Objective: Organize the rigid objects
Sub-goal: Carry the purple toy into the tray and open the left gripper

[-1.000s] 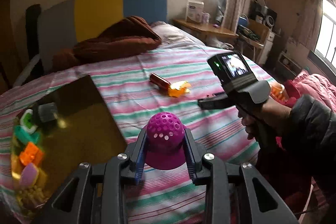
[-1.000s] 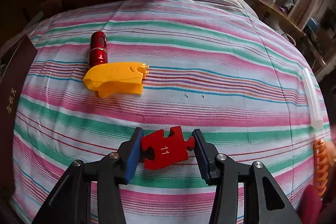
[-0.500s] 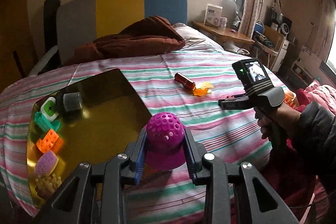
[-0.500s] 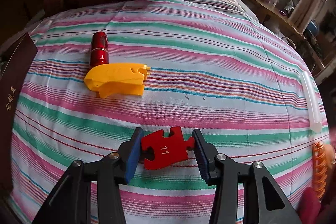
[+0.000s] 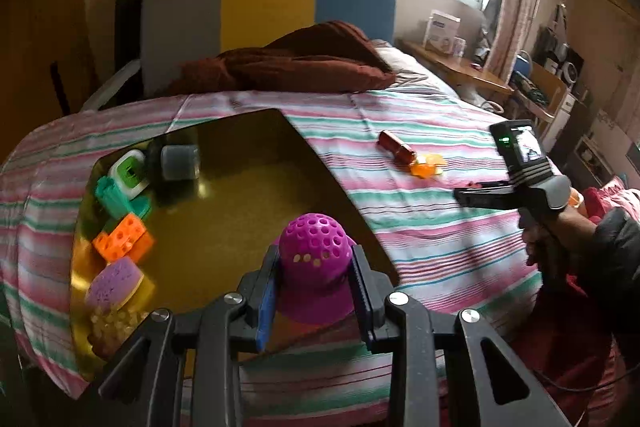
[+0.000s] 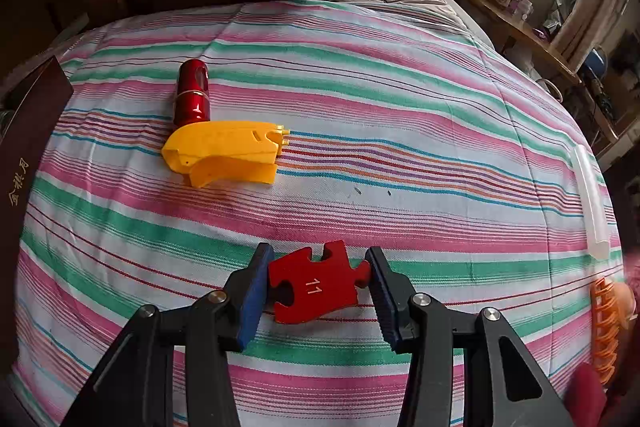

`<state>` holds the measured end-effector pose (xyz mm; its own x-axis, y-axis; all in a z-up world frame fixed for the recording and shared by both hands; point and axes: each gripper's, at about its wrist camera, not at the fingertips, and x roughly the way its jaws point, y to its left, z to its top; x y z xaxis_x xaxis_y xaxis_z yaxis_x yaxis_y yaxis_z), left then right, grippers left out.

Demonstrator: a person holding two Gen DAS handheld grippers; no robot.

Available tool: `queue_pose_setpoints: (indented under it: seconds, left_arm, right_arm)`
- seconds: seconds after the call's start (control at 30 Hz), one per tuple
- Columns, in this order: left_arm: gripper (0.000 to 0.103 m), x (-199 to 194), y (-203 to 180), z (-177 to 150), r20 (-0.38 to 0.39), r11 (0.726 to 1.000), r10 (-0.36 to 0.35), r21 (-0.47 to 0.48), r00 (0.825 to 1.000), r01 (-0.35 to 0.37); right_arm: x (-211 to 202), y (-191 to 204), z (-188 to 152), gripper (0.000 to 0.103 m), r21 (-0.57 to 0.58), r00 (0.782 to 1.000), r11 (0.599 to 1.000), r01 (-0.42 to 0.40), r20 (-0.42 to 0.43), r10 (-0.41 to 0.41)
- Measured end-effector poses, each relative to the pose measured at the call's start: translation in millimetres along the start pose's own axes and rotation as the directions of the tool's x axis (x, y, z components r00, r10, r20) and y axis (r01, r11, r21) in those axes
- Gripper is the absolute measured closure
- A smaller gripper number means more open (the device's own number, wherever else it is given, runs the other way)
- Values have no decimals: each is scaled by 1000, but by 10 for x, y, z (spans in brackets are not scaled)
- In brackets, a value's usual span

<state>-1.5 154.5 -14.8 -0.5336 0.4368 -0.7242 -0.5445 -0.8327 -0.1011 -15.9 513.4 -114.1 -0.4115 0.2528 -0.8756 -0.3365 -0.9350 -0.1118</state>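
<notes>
Over the gold tray [image 5: 240, 227] on a striped bed [image 6: 360, 107], the left gripper [image 5: 314, 287] pinches a purple perforated ball [image 5: 314, 259] — a second ago it hung above bare bedding, with the tray off to the side. That shift puts the ball near its likely drop point, beside toys already gathered along the tray's left edge, among them an orange block [image 5: 124, 237]. The right gripper [image 6: 318, 287] has not moved, its pads pressed on a red puzzle piece [image 6: 316, 287] marked 11, just above the sheet. A yellow part [image 6: 226, 155] and red tube [image 6: 192, 97], touching each other, lie unsorted farther up the bed.
</notes>
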Motion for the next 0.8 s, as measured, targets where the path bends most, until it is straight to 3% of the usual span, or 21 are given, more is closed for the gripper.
queue_pose_setpoints:
  seconds: [0.33, 0.53, 0.8]
  left_arm:
    - [71, -100, 700, -216, -29, 986, 60, -151, 998, -64]
    - [71, -160, 1036, -263, -31, 972, 46, -229, 998, -52]
    - [71, 41, 1216, -63, -56, 940, -72, -339, 996, 49]
  right_arm:
    - [0, 41, 33, 55, -5, 1000, 1000, 6, -5, -7]
    - [-3, 67, 44, 55, -19, 1000, 1000, 17, -4, -17]
    - [4, 63, 67, 55, -25, 1000, 1000, 17, -7, -17]
